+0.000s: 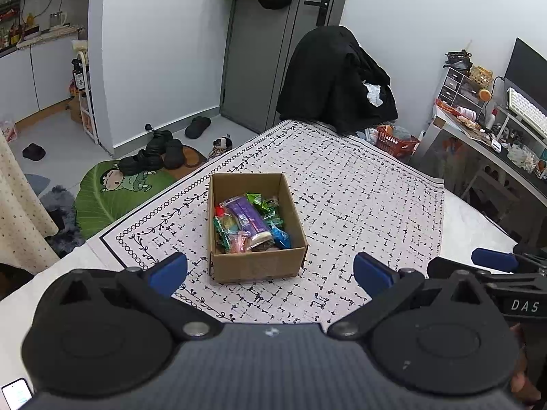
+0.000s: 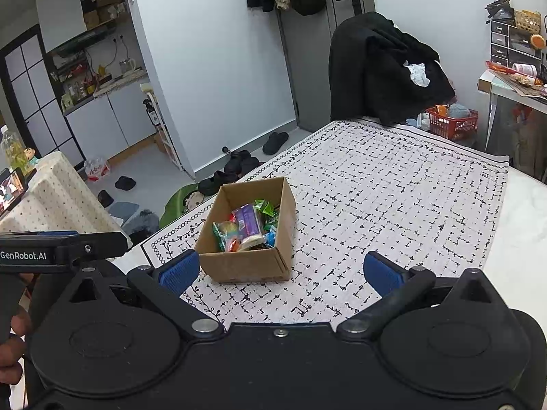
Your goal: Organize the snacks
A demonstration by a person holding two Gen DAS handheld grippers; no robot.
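Snacks (image 1: 251,222) lie heaped in an open cardboard box (image 1: 256,266), which sits on the patterned cloth (image 1: 359,188) covering the bench (image 1: 478,225), towards its near left part. A purple packet (image 1: 248,217) lies on top, with green wrappers (image 1: 265,205) behind it, a blue one (image 1: 280,237) at the right wall and a red and pink one (image 1: 236,242) near the front. No snack is visible on the cloth outside the box, so the collecting part of the task looks done or nearly so, though I cannot tell whether more items wait out of view. The box probably stands central and uncovered so that either side can reach into it from above.

The left hand-held gripper (image 1: 270,273) has its blue fingers (image 1: 171,268) spread wide, holding nothing and touching nothing; the box appears between them but well ahead of the tips. The right hand-held gripper (image 2: 280,271) is likewise spread wide and empty, with the box just beyond its left finger (image 2: 181,270). Both hang above the near edge of the cloth, side by side, each showing at the edge of the other's view. That pulled-back, empty posture suits either a finished sort or a pause before the next reach.
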